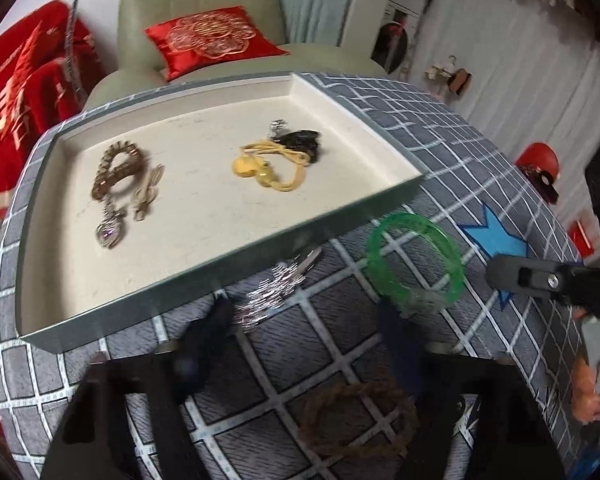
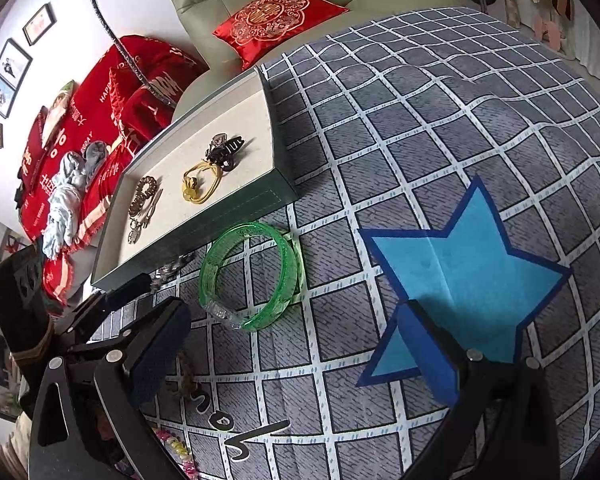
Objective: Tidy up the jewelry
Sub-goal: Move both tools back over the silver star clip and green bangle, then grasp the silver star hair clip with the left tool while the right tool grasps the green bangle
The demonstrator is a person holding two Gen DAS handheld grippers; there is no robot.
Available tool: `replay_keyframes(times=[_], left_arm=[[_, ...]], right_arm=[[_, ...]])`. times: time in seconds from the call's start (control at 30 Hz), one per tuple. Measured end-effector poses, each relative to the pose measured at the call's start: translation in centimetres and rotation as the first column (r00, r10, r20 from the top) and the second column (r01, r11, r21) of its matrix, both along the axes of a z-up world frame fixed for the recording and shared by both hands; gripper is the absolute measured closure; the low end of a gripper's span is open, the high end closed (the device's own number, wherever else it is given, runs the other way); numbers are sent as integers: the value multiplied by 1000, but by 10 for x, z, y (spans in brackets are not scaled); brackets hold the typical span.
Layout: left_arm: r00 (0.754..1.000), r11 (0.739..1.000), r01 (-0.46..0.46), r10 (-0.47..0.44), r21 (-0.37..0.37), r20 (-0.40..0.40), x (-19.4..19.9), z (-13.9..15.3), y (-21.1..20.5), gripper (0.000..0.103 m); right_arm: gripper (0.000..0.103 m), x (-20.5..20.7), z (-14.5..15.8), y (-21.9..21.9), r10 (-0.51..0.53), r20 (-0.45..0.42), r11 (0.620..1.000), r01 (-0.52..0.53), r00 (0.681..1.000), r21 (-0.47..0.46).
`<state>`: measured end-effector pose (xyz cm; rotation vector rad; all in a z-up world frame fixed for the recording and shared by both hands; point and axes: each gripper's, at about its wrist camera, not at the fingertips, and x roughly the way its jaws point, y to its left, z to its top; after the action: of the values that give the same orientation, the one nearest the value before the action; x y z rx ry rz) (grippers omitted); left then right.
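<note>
A shallow tray (image 1: 220, 256) with a cream lining sits on the checked cloth; it also shows in the right wrist view (image 2: 236, 216). In it lie a bronze bracelet (image 1: 116, 168), a silver pendant (image 1: 109, 232), a yellow cord piece (image 1: 268, 170) and a black hair clip (image 1: 304, 144). A green bangle (image 1: 414, 264) (image 2: 250, 276) lies in front of the tray beside a silver bracelet (image 1: 274, 292). A brown braided bracelet (image 1: 356, 416) lies near me. My left gripper (image 1: 300, 340) is open and empty above the cloth between the silver bracelet and the bangle. My right gripper (image 2: 296, 348) is open and empty, just short of the bangle.
A blue star patch (image 2: 460, 276) marks the cloth right of the bangle. A beaded bracelet (image 2: 178, 450) lies at the near edge. A green armchair (image 1: 196, 8) with a red cushion (image 1: 212, 40) stands behind the table. The right gripper shows at the right edge of the left wrist view (image 1: 548, 280).
</note>
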<state>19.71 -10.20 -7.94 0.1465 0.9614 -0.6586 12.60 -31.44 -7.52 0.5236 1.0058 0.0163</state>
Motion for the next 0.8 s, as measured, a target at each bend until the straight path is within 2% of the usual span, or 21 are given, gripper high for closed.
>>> replay_keyframes(times=[0.03,0.1,0.37,0.57,0.8], left_arm=[[1000,1000,9,-9,4,2,-2,0,-1,27],[1000,1000,25,-25,12,7,-5,1,-3,36],[1000,998,-2,1,58,26,-1,2,-11,36],[999,997,16,-19,79,41,-1,1,-23,36],[998,994,30,-36,106,57,-3,0,-29,36]], right_arm=[[0,0,0,0,-1,0,1000,1,1000,-1],[0,1,0,-1,0,1,1000,0,1000,-5],[0,8,1,-1,-2,-14,997,1,1000,-80],[2,19,0,1,21,-29,987,-25,999,-156],[37,37,1,23,121,-60,942,-134,991,-307]])
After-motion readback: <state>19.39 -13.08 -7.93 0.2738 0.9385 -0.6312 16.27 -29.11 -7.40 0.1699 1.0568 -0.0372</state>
